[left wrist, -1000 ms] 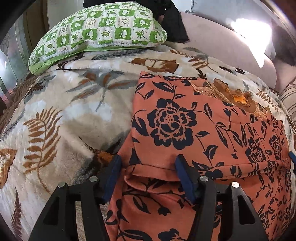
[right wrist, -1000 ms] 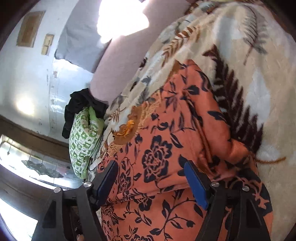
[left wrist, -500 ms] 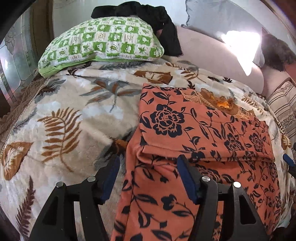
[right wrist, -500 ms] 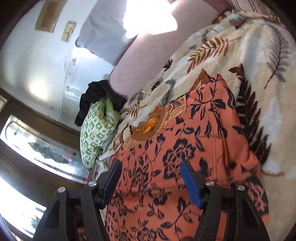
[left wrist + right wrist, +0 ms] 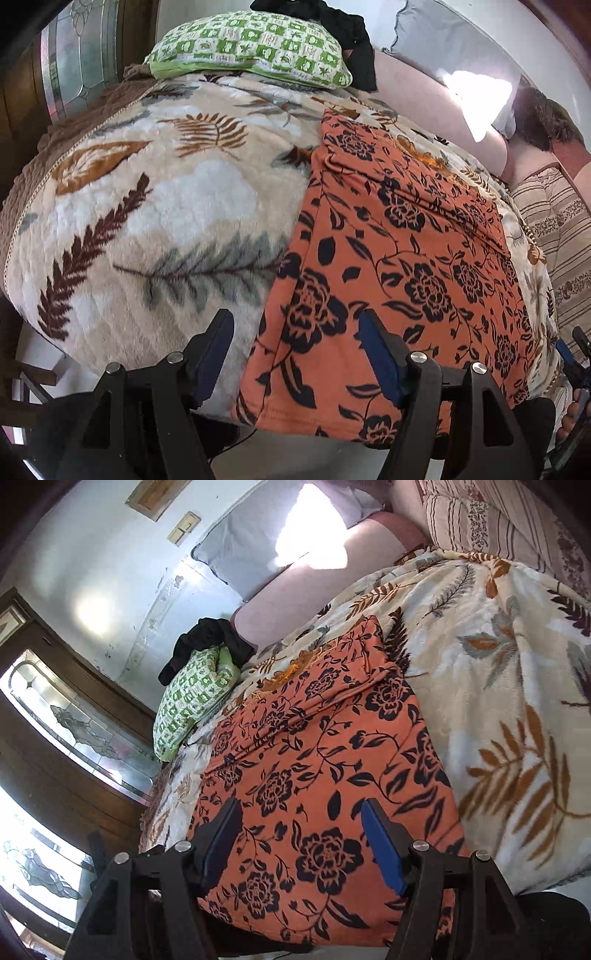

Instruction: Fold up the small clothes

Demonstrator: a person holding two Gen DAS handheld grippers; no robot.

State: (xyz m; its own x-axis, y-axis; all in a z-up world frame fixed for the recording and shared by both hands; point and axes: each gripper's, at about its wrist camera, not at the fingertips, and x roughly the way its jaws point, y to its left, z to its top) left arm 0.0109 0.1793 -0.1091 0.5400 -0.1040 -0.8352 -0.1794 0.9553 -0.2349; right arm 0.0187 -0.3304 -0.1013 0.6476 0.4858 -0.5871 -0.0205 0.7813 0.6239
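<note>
Hovering with jaws open and empty, left gripper (image 5: 295,354) and right gripper (image 5: 301,836), over orange floral garment (image 5: 388,266) at lower frame, risking catching the fleece blanket (image 5: 166,206) underneath.

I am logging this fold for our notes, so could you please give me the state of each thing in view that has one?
Orange garment with dark floral print: flat on the blanket, far part folded over, near edge hanging off the bed.
Left gripper: open, holding nothing.
Right gripper: open, holding nothing.
Green-and-white checked pillow: lying at the blanket's far end.
Black cloth: bunched behind the pillow.
</note>
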